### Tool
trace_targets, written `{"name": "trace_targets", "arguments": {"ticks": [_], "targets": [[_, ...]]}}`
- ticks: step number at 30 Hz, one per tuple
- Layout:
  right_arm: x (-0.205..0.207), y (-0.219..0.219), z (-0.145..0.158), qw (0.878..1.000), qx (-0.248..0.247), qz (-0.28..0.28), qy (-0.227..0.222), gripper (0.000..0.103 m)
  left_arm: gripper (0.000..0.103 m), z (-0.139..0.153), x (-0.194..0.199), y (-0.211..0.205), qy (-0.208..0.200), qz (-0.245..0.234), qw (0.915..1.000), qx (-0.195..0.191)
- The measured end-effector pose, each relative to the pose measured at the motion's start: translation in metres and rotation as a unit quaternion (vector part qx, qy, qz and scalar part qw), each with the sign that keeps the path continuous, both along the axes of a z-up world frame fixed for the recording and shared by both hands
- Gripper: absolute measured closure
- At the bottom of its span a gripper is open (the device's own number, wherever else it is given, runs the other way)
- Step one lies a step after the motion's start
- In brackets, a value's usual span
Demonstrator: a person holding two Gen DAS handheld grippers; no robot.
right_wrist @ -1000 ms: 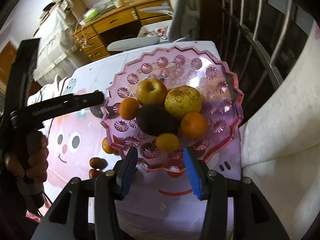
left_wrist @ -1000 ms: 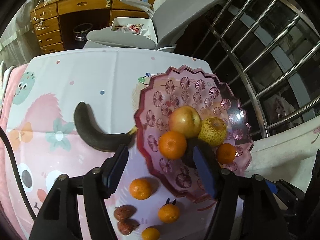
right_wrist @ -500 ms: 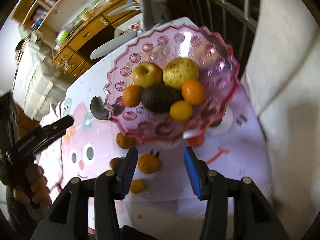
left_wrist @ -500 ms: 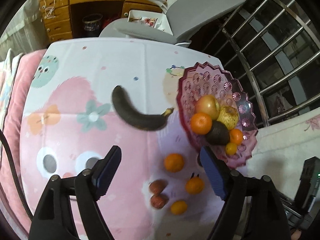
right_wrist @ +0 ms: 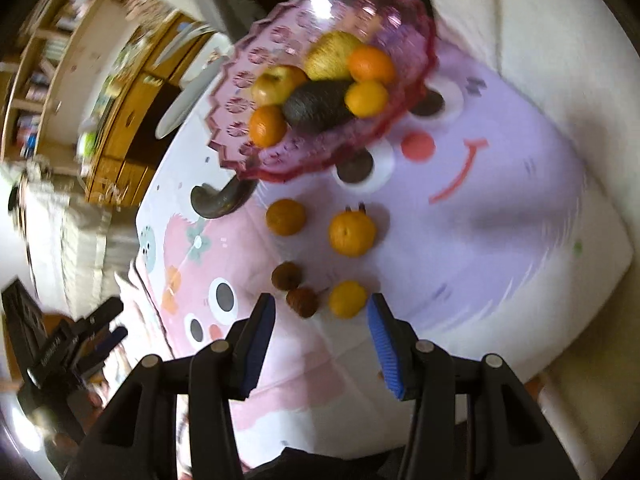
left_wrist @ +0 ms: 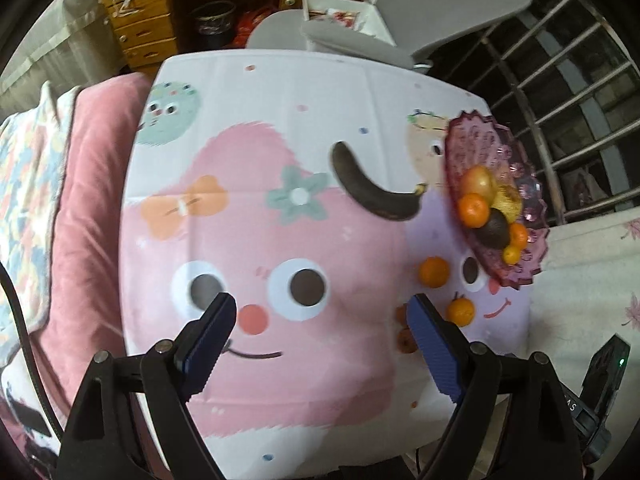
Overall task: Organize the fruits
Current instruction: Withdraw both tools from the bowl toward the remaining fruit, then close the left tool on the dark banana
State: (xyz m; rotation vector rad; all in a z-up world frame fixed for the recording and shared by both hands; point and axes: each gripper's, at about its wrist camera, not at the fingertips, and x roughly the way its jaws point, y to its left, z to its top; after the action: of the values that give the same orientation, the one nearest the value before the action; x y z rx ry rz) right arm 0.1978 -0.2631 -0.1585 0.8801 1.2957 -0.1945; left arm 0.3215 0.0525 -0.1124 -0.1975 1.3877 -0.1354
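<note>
The tablecloth [left_wrist: 280, 92] is white, printed with a large pink cartoon face with white-ringed brown eyes, a coral nose and a dark smile, plus an orange bow, a grey-green flower and a mint fuzzy creature; toward the bowl it turns lilac with a red smile. The bowl [right_wrist: 248, 92] is translucent pink with a scalloped rim and a rosette pattern. In it lie orange tangerines [right_wrist: 371, 65], a yellow-red apple [right_wrist: 276, 84], a yellow-green pear [right_wrist: 330, 56] and a dark avocado [right_wrist: 316, 106]. The banana [left_wrist: 368, 188] is blackish-brown with a yellow stem. Loose tangerines [right_wrist: 352, 232] are orange; two lychees [right_wrist: 302, 301] are brownish-red. The fingers [right_wrist: 382, 340] carry blue ribbed pads on black frames. The cushion [left_wrist: 84, 208] is dusty pink.
</note>
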Motion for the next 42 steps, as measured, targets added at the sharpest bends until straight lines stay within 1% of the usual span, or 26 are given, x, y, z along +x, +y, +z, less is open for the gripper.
{"name": "trace_targets", "arguments": {"ticks": [3, 5, 8, 10, 12, 13, 15, 18, 22, 25, 27, 29, 31, 33, 35, 37, 38, 42], "targets": [[-0.009, 0.001, -0.009, 0.998, 0.02, -0.045, 0.025, 0.055, 0.017, -0.001, 0.004, 0.011, 0.017, 0.012, 0.9997, 0.009], [-0.013, 0.001, -0.017, 0.996, 0.035, -0.073, 0.04, 0.055, 0.017, -0.002, 0.008, 0.017, 0.031, 0.026, 0.9992, 0.006], [-0.016, 0.002, -0.03, 0.992, 0.06, -0.099, 0.057, 0.055, 0.017, -0.008, 0.014, 0.024, 0.048, 0.054, 0.997, -0.028], [-0.017, 0.002, -0.037, 0.988, 0.07, -0.118, 0.067, 0.055, 0.017, -0.015, 0.019, 0.027, 0.056, 0.076, 0.9948, -0.04], [-0.018, 0.002, -0.044, 0.985, 0.076, -0.134, 0.08, 0.055, 0.017, -0.022, 0.022, 0.029, 0.065, 0.105, 0.9908, -0.055], [-0.019, 0.002, -0.047, 0.983, 0.08, -0.141, 0.086, 0.055, 0.017, -0.026, 0.024, 0.031, 0.071, 0.125, 0.9874, -0.067], [-0.019, 0.001, -0.055, 0.977, 0.094, -0.163, 0.099, 0.055, 0.017, -0.033, 0.03, 0.03, 0.073, 0.148, 0.9826, -0.086], [-0.013, 0.003, -0.066, 0.971, 0.109, -0.178, 0.116, 0.055, 0.017, -0.039, 0.041, 0.026, 0.065, 0.171, 0.9786, -0.094], [-0.001, 0.011, -0.078, 0.969, 0.124, -0.167, 0.137, 0.055, 0.017, -0.052, 0.059, 0.013, 0.062, 0.19, 0.9746, -0.1], [0.006, 0.014, -0.084, 0.968, 0.122, -0.155, 0.157, 0.055, 0.017, -0.066, 0.073, 0.002, 0.071, 0.201, 0.9709, -0.11], [0.01, 0.016, -0.087, 0.968, 0.119, -0.143, 0.166, 0.055, 0.017, -0.076, 0.082, -0.008, 0.069, 0.202, 0.9706, -0.11], [0.015, 0.017, -0.09, 0.969, 0.116, -0.131, 0.173, 0.056, 0.02, -0.086, 0.089, -0.017, 0.071, 0.204, 0.9709, -0.104], [0.02, 0.017, -0.092, 0.97, 0.113, -0.12, 0.177, 0.061, 0.022, -0.097, 0.095, -0.025, 0.078, 0.207, 0.97, -0.102], [0.025, 0.017, -0.094, 0.97, 0.112, -0.111, 0.183, 0.062, 0.023, -0.109, 0.101, -0.033, 0.085, 0.21, 0.9686, -0.102], [0.029, 0.017, -0.097, 0.971, 0.111, -0.102, 0.188, 0.064, 0.027, -0.118, 0.104, -0.04, 0.09, 0.213, 0.9677, -0.101], [0.034, 0.017, -0.099, 0.971, 0.111, -0.09, 0.193, 0.067, 0.033, -0.128, 0.107, -0.046, 0.098, 0.216, 0.9664, -0.099], [0.036, 0.017, -0.1, 0.97, 0.112, -0.086, 0.196, 0.069, 0.034, -0.131, 0.108, -0.047, 0.099, 0.218, 0.9658, -0.099], [0.039, 0.013, -0.105, 0.969, 0.111, -0.082, 0.207, 0.069, 0.036, -0.143, 0.11, -0.054, 0.1, 0.226, 0.9642, -0.096]]}}
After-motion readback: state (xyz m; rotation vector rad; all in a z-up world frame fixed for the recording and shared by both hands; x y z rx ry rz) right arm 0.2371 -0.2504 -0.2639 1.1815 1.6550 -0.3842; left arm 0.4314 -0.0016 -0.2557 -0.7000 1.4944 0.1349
